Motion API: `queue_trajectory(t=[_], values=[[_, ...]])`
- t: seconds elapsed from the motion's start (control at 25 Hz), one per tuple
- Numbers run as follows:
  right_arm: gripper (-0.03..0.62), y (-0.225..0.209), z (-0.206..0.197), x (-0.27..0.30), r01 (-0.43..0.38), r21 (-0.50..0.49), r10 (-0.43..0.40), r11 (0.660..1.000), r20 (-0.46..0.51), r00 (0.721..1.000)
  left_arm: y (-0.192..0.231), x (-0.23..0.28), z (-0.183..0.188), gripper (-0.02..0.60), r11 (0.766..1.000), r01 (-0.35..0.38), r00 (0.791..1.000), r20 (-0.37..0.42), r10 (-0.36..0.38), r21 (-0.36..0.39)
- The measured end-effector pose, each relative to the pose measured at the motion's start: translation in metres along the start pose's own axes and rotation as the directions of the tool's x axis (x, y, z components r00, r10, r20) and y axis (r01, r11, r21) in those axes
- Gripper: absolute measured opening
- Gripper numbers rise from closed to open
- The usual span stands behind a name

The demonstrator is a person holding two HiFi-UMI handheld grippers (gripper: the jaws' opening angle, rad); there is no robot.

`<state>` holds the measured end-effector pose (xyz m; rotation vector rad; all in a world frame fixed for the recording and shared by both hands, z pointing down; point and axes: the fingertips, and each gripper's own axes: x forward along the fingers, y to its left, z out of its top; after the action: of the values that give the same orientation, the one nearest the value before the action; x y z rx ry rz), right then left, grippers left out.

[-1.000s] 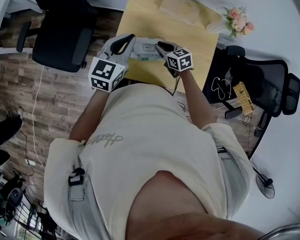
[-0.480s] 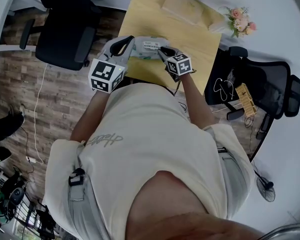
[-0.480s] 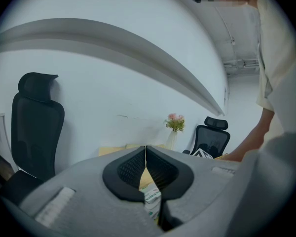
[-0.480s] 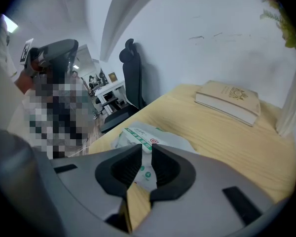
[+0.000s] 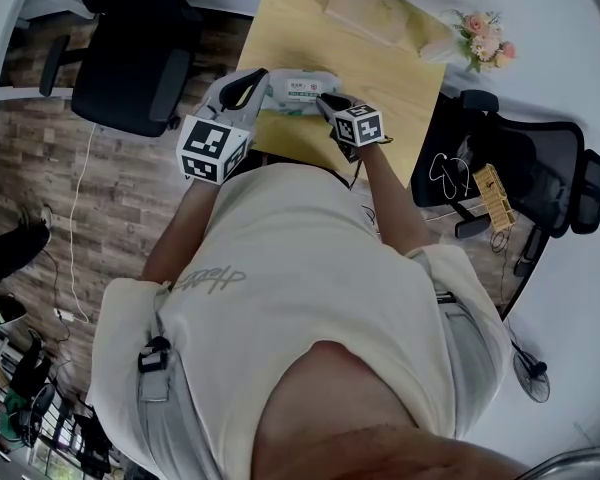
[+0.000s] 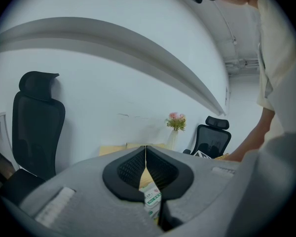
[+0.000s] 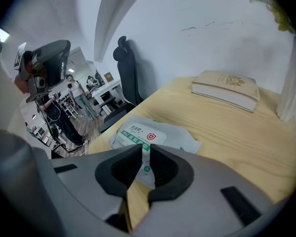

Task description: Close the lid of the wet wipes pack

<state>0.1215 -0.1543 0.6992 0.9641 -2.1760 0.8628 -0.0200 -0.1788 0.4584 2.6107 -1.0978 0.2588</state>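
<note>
— Near the counter [image 5: 380, 68] edge closest to me lies the wet wipes pack [image 5: 302, 90], flat, label up.

— And your tools?

— I see my left hand-held gripper [image 6: 146, 149] with its jaws together at the pack's left end (the label shows through the slit below the tips). My right hand-held gripper [image 7: 139, 149], jaws also together, points down at the pack's right part.

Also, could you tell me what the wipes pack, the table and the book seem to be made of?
Wipes pack: soft plastic film, slightly glossy, going by its wrinkles and printed label.
Table: pale wood or wood-look laminate, matt; faint grain shows.
Book: cream cover, probably paper or cloth over board; the look leaves it open.
</note>
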Motion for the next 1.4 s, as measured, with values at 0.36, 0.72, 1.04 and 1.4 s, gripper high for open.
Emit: queue_trajectory(t=[0.36, 0.72, 1.04, 1.4], values=[[0.040, -0.005, -0.012, 0.008, 0.062, -0.015, -0.063, 0.998, -0.088, 0.994, -0.001, 0.000, 0.000, 0.017, 1.000, 0.002, 1.000, 0.004, -0.002, -0.001], [0.011, -0.011, -0.015, 0.012, 0.102, -0.016, -0.104, 0.995, -0.133, 0.986, 0.003, -0.005, -0.004, 0.017, 1.000, -0.004, 1.000, 0.001, 0.004, -0.008], [0.008, -0.008, -0.015, 0.013, 0.105, -0.048, -0.111, 0.993, -0.155, 0.982, 0.004, -0.008, -0.002, 0.017, 1.000, 0.000, 1.000, 0.016, 0.000, -0.010], [0.003, 0.006, 0.003, 0.008, 0.097, -0.220, -0.136, 0.971, -0.171, 0.976, 0.008, -0.013, -0.002, 0.017, 1.000, -0.008, 1.000, 0.027, 0.009, -0.018]])
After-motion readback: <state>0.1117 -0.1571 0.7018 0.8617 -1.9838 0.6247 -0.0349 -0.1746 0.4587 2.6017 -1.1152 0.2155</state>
